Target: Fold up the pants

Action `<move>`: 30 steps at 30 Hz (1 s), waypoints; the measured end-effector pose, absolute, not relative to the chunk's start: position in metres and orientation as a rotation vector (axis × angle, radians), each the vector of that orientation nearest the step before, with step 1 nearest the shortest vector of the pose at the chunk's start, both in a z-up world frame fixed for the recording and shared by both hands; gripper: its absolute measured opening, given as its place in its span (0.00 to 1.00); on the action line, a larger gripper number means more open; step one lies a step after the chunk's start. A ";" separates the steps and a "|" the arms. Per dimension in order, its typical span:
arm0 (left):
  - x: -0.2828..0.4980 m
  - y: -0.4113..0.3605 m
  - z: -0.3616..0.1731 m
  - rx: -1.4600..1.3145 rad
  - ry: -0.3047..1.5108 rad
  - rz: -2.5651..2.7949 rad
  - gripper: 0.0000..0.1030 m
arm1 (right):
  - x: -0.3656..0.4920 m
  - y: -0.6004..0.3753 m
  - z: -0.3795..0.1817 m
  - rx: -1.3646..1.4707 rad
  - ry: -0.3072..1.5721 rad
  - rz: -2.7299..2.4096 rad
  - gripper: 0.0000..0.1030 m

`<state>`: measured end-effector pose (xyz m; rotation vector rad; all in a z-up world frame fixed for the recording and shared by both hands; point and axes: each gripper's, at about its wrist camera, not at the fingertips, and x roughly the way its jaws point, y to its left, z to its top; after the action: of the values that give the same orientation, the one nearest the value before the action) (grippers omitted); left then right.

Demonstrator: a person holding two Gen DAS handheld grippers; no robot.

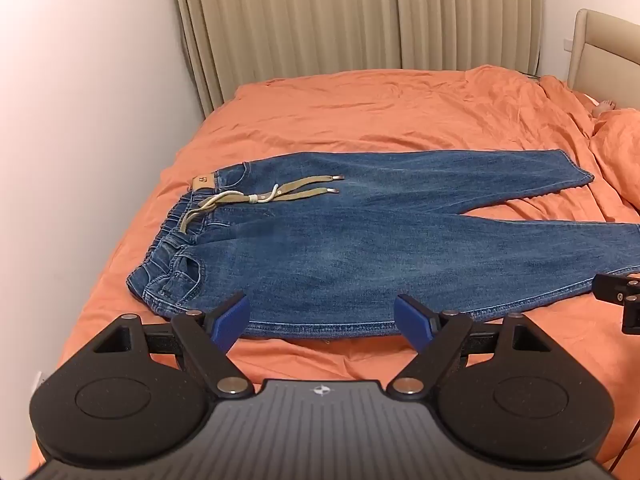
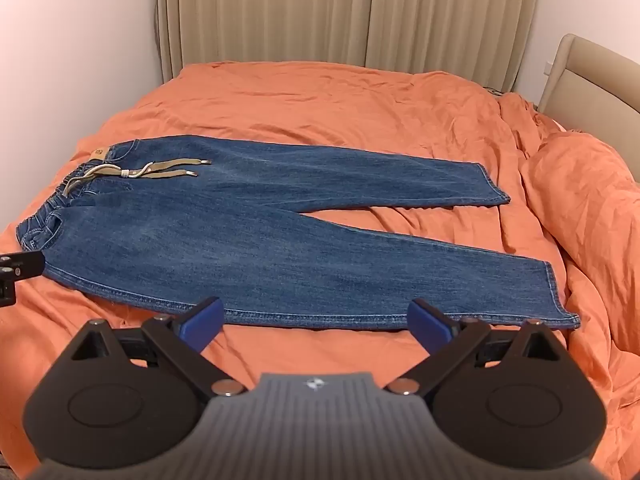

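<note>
Denim pants lie flat on the orange bed, long axis crosswise, waistband left; left gripper nearer the waist, right gripper nearer the cuffs; both gape wide, empty

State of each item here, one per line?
Jeans: unfolded, flat, legs spread apart.
Drawstring: loose, ends lying on the denim.
Left tongs: open, empty.
Right tongs: open, empty.
Orange bedcover: wrinkled, bunched at the right.
Curtains: drawn shut.
</note>
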<state>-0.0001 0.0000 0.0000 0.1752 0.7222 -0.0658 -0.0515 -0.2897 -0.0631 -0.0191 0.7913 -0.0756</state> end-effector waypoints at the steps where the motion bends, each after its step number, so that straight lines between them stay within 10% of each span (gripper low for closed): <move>1: 0.000 0.000 0.000 0.173 0.722 -0.064 0.92 | -0.051 -0.290 -0.063 -0.017 0.791 -0.078 0.92; 30: -0.006 0.003 -0.002 0.158 0.728 -0.057 0.92 | -0.053 -0.289 -0.063 -0.022 0.797 -0.090 0.92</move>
<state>-0.0060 0.0025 -0.0023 0.1580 0.7282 -0.0568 -0.0534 -0.2893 -0.0633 -0.0221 0.7973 -0.0899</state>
